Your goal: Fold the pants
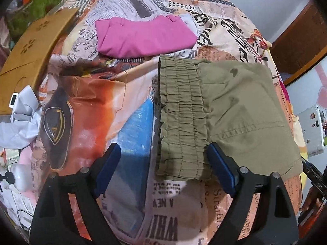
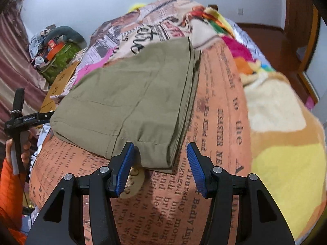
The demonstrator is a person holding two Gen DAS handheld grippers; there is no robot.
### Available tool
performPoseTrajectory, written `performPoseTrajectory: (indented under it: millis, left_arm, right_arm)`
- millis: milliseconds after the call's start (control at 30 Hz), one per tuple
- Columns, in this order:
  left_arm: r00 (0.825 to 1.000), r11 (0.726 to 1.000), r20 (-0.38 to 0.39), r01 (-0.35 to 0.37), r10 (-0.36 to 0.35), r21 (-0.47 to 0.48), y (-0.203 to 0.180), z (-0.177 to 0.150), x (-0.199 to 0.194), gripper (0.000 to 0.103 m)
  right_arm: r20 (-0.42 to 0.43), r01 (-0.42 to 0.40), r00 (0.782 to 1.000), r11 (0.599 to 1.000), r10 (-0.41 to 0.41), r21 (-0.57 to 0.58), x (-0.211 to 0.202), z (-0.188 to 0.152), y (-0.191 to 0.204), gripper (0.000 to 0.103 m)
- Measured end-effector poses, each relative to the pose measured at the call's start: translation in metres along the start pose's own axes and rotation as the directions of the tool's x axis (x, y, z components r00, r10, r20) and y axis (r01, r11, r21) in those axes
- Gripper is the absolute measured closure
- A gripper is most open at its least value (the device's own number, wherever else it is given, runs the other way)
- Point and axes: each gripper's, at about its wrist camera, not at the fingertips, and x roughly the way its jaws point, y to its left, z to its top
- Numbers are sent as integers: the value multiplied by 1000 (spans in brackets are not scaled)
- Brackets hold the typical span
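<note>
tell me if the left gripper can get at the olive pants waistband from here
Probably yes: the left gripper stands open with the olive pants waistband lying right between its fingers, nothing covering it.

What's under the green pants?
The green pants lie folded on the newspaper-print bedspread, which shows all around them. Just past them lies a folded pink garment. Whatever sits directly beneath the pants is covered.

A newspaper-print bedspread [image 1: 85, 112] in orange and peach covers the bed. On it lies a folded magenta garment [image 1: 143, 36] — flat, near the far edge. A brown cardboard sheet [image 1: 30, 61] sits at the left, crumpled white plastic [image 1: 22, 118] beside it. A multicoloured fleece blanket [image 2: 276, 112] — yellow, cream, pink — lies rightward.
</note>
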Motion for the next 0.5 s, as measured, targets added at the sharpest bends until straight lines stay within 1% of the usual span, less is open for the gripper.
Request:
performPoseTrajectory:
  millis: [100, 167, 233, 267, 300, 367, 500]
  left_arm:
    - [1000, 1000, -2, -9, 9, 26, -4, -3, 0, 16]
    - [999, 998, 10, -35, 34, 51, -9, -3, -1, 17]
    - [999, 997, 13, -35, 34, 66, -13, -2, -1, 24]
    - [1000, 997, 14, -23, 22, 77, -16, -3, -3, 31]
    - [1000, 996, 13, -15, 14, 83, -17, -3, -4, 39]
    - [1000, 995, 12, -9, 8, 99, -23, -5, -7, 46]
    - [1000, 993, 21, -16, 13, 121, -34, -9, -11, 48]
  right_arm:
    - [12, -29, 999, 1000, 29, -10, 2, -7, -2, 56]
    - [22, -28, 999, 999, 28, -25, 1, -9, -2, 65]
    - [33, -11, 999, 999, 13, -46, 0, -10, -2, 70]
    - [37, -2, 999, 998, 4, -56, 0, -11, -2, 74]
    - [37, 9, 999, 997, -6, -77, 0, -11, -1, 75]
    - [25, 22, 999, 993, -20, -116, 2, -8, 0, 76]
    - [18, 62, 998, 985, -60, -164, 7, -1, -1, 77]
